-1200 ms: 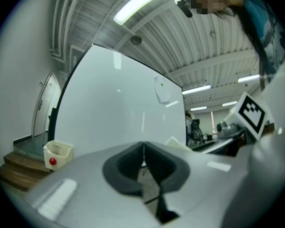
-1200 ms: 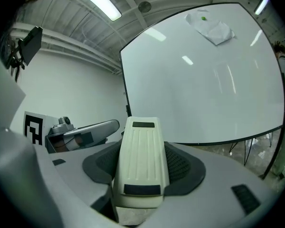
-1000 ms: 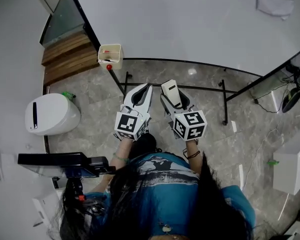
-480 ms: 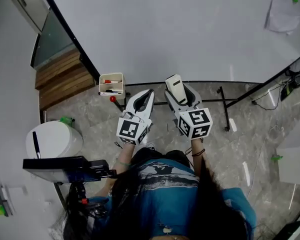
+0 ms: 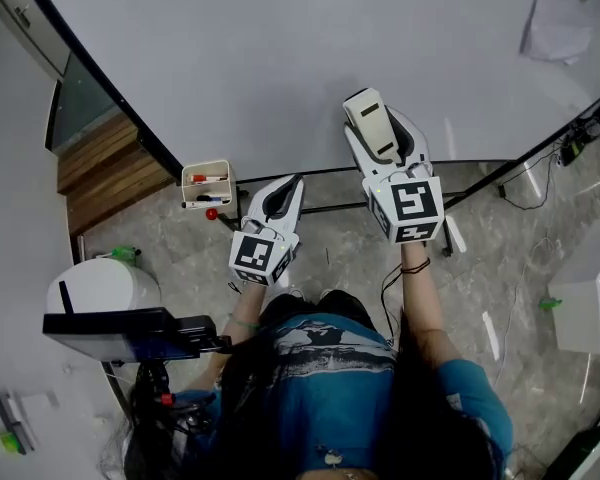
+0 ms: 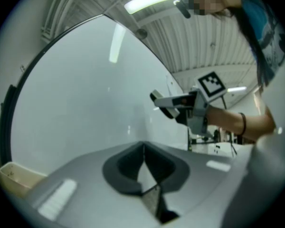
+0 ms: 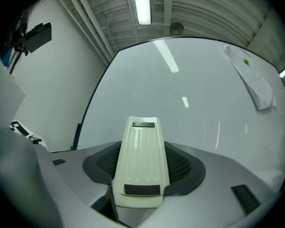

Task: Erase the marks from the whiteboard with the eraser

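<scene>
Grey stone floor (image 5: 330, 243) below, whiteboard (image 5: 280, 58) ahead; cream marker box (image 5: 206, 185) on board's lower edge at left; left gripper (image 5: 293, 183) low, jaws closed together, nothing between; right gripper (image 5: 380, 150) higher, clamped on eraser (image 5: 368, 118); eraser over whiteboard, contact unclear.

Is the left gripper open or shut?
Shut. In its own view the left gripper has its jaws together at the tips, with nothing between them. The eraser is in the right gripper.
</scene>
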